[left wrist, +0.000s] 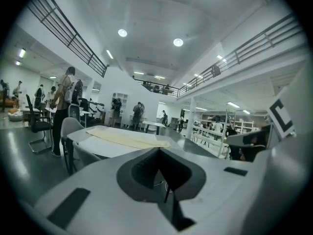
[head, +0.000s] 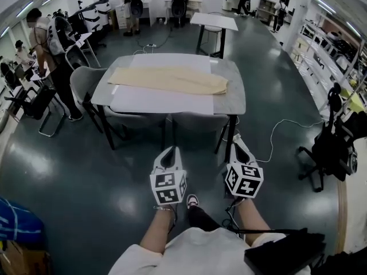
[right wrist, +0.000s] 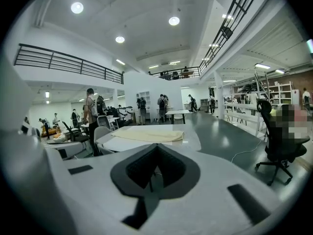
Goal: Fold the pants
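Open shelving (head: 324, 44) runs along the right-hand wall, and what sits on it is too small to tell. The pants (head: 172, 80) are pale beige and lie flat on the grey table (head: 234, 99), stretched lengthwise from left to right across the far half of the top. They rest on white sheets (head: 163, 102) that cover most of the surface, and the right end is the wider, blunter one. Both grippers hover over the dark floor on the near side of the table, well apart from the cloth and touching none of it. The left gripper (head: 170, 150) has its jaws pressed together with nothing between them, and from its own view the pants (left wrist: 129, 138) appear beyond and to the left of the tips. The right gripper (head: 236, 137) is likewise closed and empty, with the pants (right wrist: 149, 135) lying just above its tips in its own view. A grey chair (head: 80, 80) stands at the table's left end
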{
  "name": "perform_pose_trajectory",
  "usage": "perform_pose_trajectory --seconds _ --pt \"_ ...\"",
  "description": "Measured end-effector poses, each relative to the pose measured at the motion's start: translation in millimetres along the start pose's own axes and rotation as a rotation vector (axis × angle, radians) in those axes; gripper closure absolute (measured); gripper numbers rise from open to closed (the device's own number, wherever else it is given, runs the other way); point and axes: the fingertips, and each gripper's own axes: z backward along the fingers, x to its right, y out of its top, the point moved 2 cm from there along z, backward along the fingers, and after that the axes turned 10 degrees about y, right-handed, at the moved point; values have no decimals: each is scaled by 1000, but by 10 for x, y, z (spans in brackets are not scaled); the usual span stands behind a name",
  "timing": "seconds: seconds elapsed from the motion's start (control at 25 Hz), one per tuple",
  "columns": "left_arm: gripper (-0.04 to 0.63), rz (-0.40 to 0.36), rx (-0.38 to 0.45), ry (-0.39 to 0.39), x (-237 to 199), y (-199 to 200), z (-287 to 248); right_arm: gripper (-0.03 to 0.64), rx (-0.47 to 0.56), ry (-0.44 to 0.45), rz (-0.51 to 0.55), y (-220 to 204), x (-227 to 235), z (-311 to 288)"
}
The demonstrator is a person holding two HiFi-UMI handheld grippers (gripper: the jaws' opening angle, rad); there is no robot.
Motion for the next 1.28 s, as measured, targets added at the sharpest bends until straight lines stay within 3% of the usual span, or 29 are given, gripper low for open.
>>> perform_pose_trajectory --seconds 0.28,0.52,0.92,1.28 --pt "595 -21 -8 7 -331 344 -983 624 4 0 -11 456 79 -1078" --pt "595 -44 9 24 -309 732 -1972 624 3 17 -16 857 460 -2011" --pt "595 -54 5 44 -690 1009 -3175 624 -26 32 -37 1127 617 -3318" --pt "595 -78 0 -32 -1243 1239 -4413 624 -38 -63 -79 1271 538 -4389"
